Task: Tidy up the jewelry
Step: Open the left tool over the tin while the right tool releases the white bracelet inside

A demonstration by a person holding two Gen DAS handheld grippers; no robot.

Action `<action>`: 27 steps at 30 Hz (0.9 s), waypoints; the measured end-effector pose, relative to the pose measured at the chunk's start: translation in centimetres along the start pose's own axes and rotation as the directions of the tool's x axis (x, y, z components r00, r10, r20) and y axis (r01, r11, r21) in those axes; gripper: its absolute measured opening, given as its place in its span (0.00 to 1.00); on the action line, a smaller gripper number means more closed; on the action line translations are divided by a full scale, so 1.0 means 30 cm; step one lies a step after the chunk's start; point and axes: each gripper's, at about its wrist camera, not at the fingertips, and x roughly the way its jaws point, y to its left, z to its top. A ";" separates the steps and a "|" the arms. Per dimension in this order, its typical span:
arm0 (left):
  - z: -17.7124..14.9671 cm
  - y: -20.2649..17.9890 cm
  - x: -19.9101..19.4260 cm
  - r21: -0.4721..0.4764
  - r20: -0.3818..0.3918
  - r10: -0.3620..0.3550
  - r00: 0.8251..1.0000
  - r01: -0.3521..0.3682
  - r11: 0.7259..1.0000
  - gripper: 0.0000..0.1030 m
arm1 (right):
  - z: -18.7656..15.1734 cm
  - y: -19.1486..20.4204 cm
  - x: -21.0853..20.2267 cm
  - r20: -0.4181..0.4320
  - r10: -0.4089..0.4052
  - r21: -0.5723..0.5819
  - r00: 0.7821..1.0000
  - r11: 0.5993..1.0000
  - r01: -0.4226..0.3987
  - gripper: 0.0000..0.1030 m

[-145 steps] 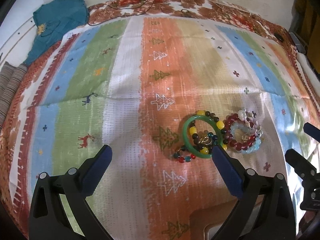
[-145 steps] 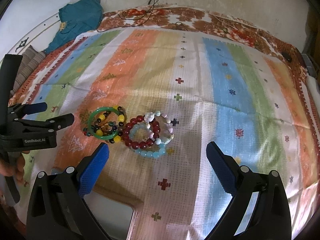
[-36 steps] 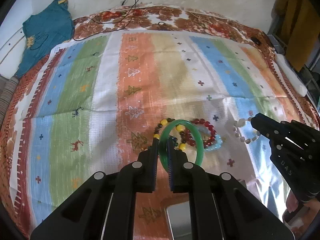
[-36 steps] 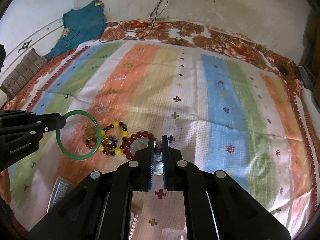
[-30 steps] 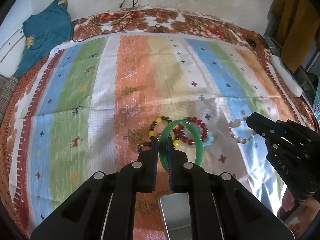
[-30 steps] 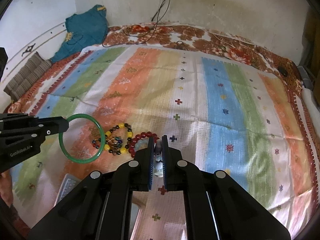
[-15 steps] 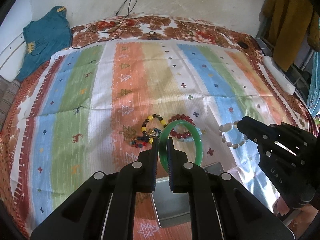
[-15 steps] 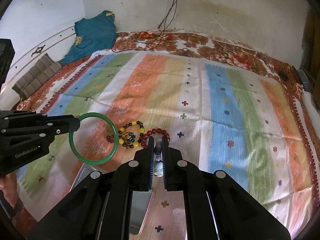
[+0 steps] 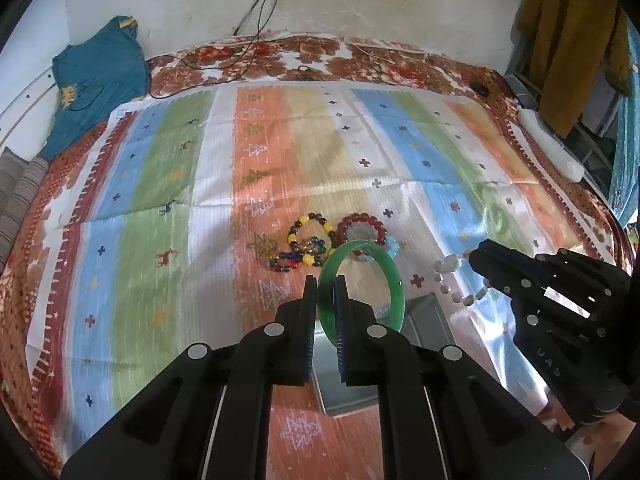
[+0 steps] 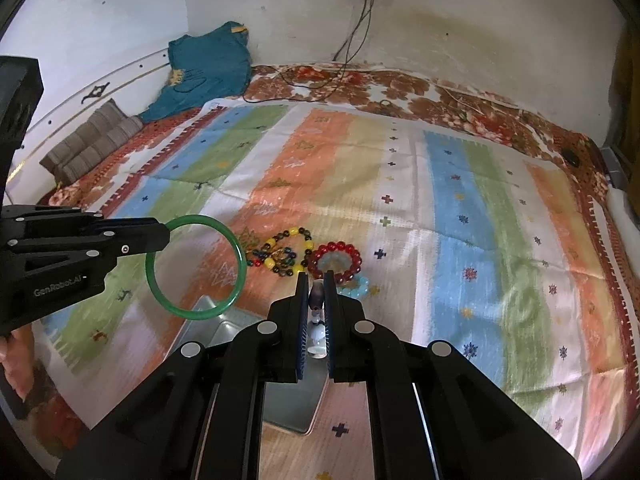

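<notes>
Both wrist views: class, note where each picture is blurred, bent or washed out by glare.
Left wrist view: fisheye bends the striped cloth; glare whitens it near the right gripper; the green bangle stays sharp.
Right wrist view: cloth edges smear with motion; the metal tray shines; the pale bead bracelet is blurred close up.

Ahead of me the striped cloth [image 9: 280, 152] on the bed lies bare and flat toward the wall, so I have open passage there. Close in, the metal tray [image 10: 224, 332] sits right under both grippers, and just past it the beaded bracelets [image 9: 308, 246] and the red bead bracelet [image 10: 334, 262] lie bunched on the cloth. The right gripper [image 9: 480, 264] crowds my right flank. A teal garment [image 9: 100, 80] and cables [image 9: 224, 60] border the far edge.
</notes>
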 end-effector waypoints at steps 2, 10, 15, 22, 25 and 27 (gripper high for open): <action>-0.016 -0.001 -0.009 0.001 0.000 -0.001 1.000 0.001 1.000 0.08 | -0.015 0.010 -0.010 0.000 -0.007 -0.012 1.000 1.000 0.007 0.08; -0.073 -0.010 -0.035 0.007 -0.012 -0.001 1.000 0.001 1.000 0.08 | -0.054 0.033 -0.044 -0.003 0.027 -0.009 1.000 1.000 -0.027 0.08; -0.083 -0.014 -0.037 0.005 -0.015 -0.011 1.000 0.011 1.000 0.08 | -0.075 0.040 -0.049 -0.009 0.030 0.000 1.000 1.000 -0.030 0.08; -0.105 -0.021 -0.037 -0.002 -0.033 0.004 0.999 -0.004 1.000 0.33 | -0.076 0.011 -0.046 -0.012 0.019 0.031 1.000 0.999 -0.019 0.32; -0.097 -0.001 -0.033 -0.021 -0.036 0.015 0.999 -0.016 1.000 0.35 | -0.076 -0.008 -0.029 -0.032 0.014 0.044 0.999 0.999 -0.012 0.34; -0.094 0.010 -0.026 -0.028 -0.041 0.025 0.999 -0.026 0.999 0.38 | -0.076 -0.015 -0.020 -0.039 0.008 0.048 0.999 0.999 -0.006 0.34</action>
